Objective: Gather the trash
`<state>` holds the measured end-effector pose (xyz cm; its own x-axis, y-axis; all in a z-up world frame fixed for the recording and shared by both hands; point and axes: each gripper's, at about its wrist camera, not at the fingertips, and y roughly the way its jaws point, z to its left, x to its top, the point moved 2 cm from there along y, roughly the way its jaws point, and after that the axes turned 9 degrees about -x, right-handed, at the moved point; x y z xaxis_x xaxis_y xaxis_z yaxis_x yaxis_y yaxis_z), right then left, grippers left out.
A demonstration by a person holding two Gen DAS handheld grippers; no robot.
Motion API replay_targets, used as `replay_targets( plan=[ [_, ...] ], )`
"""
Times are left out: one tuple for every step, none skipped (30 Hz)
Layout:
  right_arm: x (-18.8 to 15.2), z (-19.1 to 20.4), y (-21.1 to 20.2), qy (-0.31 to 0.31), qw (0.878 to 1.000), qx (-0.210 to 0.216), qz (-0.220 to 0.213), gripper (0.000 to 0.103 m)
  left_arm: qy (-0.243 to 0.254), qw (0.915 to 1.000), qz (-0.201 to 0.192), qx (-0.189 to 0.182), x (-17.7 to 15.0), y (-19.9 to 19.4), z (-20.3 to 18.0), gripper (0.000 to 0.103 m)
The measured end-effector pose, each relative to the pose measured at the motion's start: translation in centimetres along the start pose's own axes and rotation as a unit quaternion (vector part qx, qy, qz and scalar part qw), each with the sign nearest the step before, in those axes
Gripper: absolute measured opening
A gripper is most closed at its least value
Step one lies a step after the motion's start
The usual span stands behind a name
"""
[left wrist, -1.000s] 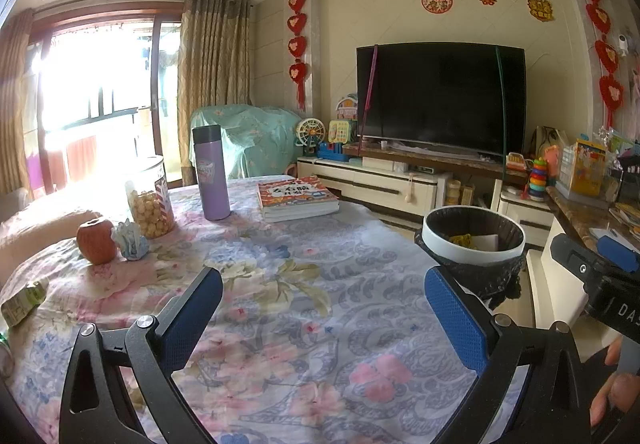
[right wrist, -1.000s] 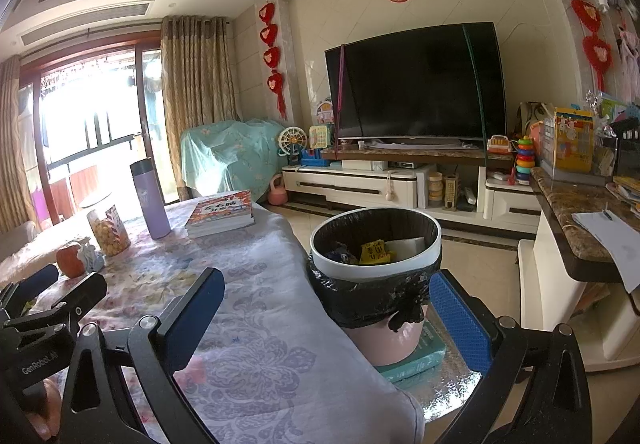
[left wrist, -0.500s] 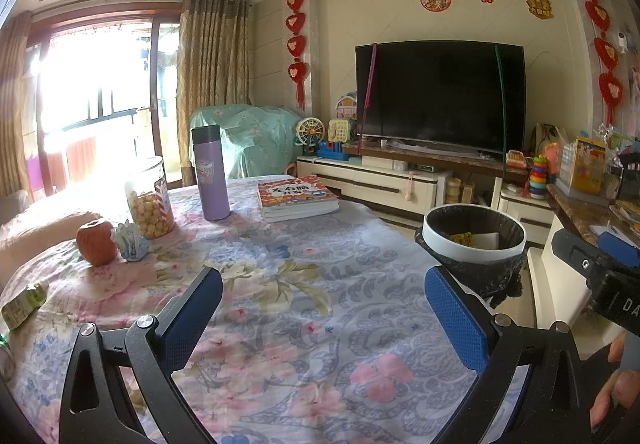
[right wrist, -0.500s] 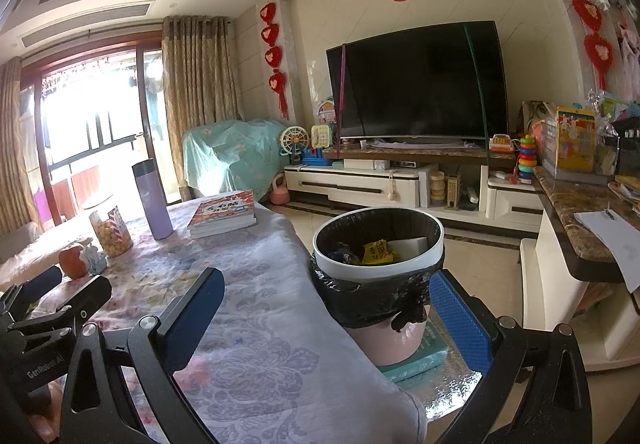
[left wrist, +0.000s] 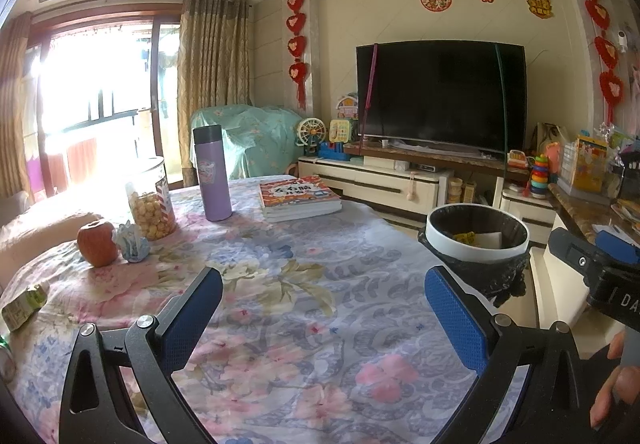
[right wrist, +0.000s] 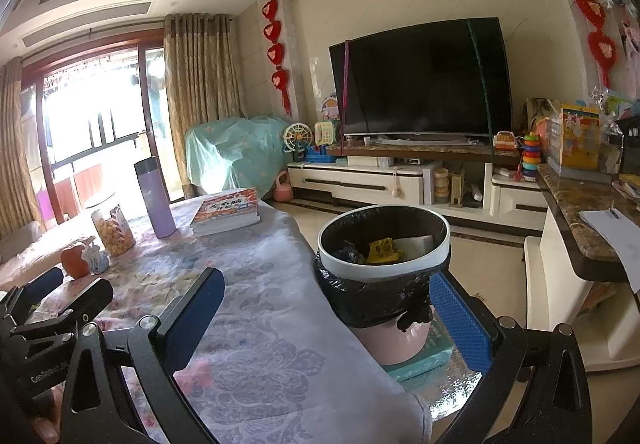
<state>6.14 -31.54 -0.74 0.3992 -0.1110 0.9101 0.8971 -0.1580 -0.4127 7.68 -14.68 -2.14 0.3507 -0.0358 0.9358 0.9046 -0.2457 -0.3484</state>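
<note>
Almost nothing had moved since a second earlier: both views had only drifted slightly, and every item kept its place. The left gripper (left wrist: 323, 311) hung wide open and empty above the flowered tablecloth (left wrist: 280, 284), and the right gripper (right wrist: 327, 318) was equally wide and empty, facing the trash bin (right wrist: 383, 244). The bin stood just beside the table edge, probably to keep drops short; its black liner already held a yellow wrapper (right wrist: 382, 250) and paper. Likely remaining trash was the small carton (left wrist: 24, 306) at the table's near left edge and a crumpled wrapper (left wrist: 132, 242) touching the apple (left wrist: 97, 243). The popcorn jar (left wrist: 150, 203), purple flask (left wrist: 211, 173) and books (left wrist: 298, 197) stood behind, well apart from the carton.
</note>
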Motion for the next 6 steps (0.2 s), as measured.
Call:
replay_targets(
  plan=[
    [0.00,0.09,0.03,0.000,1.000,0.001,0.001,0.103,0.000,1.0000,0.000,0.001,0.01,0.02,-0.02,0.102],
    [0.00,0.14,0.13,-0.001,1.000,0.002,0.002,0.103,0.001,1.0000,0.001,0.001,0.04,0.01,-0.15,0.102],
    [0.01,0.28,0.19,-0.002,1.000,0.003,0.004,0.103,0.002,1.0000,0.002,0.002,0.02,0.04,-0.04,0.102],
    [0.04,0.31,0.27,-0.002,1.000,0.004,0.004,0.103,0.001,1.0000,0.002,0.002,0.01,0.03,0.01,0.102],
    [0.08,0.49,0.32,-0.003,1.000,0.006,0.006,0.103,0.001,1.0000,0.003,0.002,-0.04,0.16,0.16,0.102],
    [0.11,0.60,0.41,-0.003,1.000,0.008,0.007,0.103,0.000,1.0000,0.004,0.001,-0.06,0.22,0.36,0.102]
  ],
)
